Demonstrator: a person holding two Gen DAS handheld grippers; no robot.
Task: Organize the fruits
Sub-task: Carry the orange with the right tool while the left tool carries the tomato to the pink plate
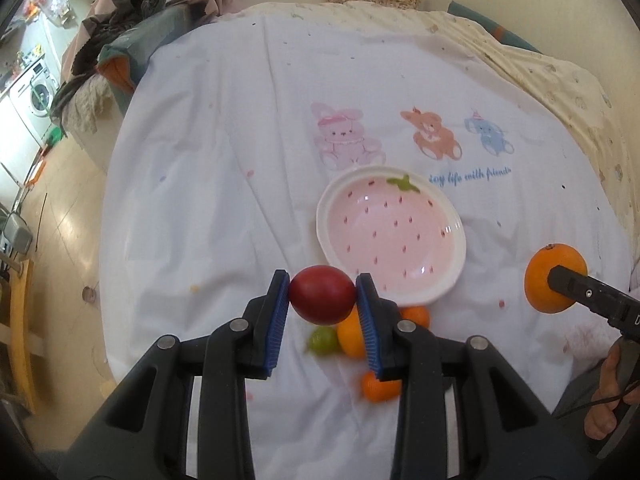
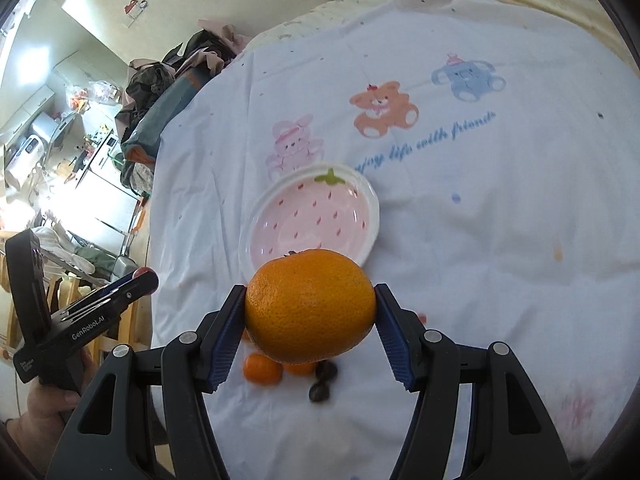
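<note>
My left gripper (image 1: 322,298) is shut on a dark red round fruit (image 1: 322,300), held above the white cloth just in front of the pink strawberry-pattern plate (image 1: 456,248). The plate holds nothing. My right gripper (image 2: 310,310) is shut on a large orange (image 2: 310,306), held near the plate's front rim (image 2: 372,216); the same orange shows at the right of the left wrist view (image 1: 540,280). Below the left gripper lie a small green fruit (image 1: 322,340), an orange fruit (image 1: 350,334) and small tangerines (image 1: 380,390). Under the right gripper lie a tangerine (image 2: 262,368) and two dark fruits (image 2: 320,392).
A white cloth with printed animals (image 1: 240,160) covers the bed. A heap of clothes (image 1: 132,32) lies at its far left edge. The floor and a washing machine (image 1: 38,92) are to the left. A yellowish quilt (image 1: 560,80) lies at the far right.
</note>
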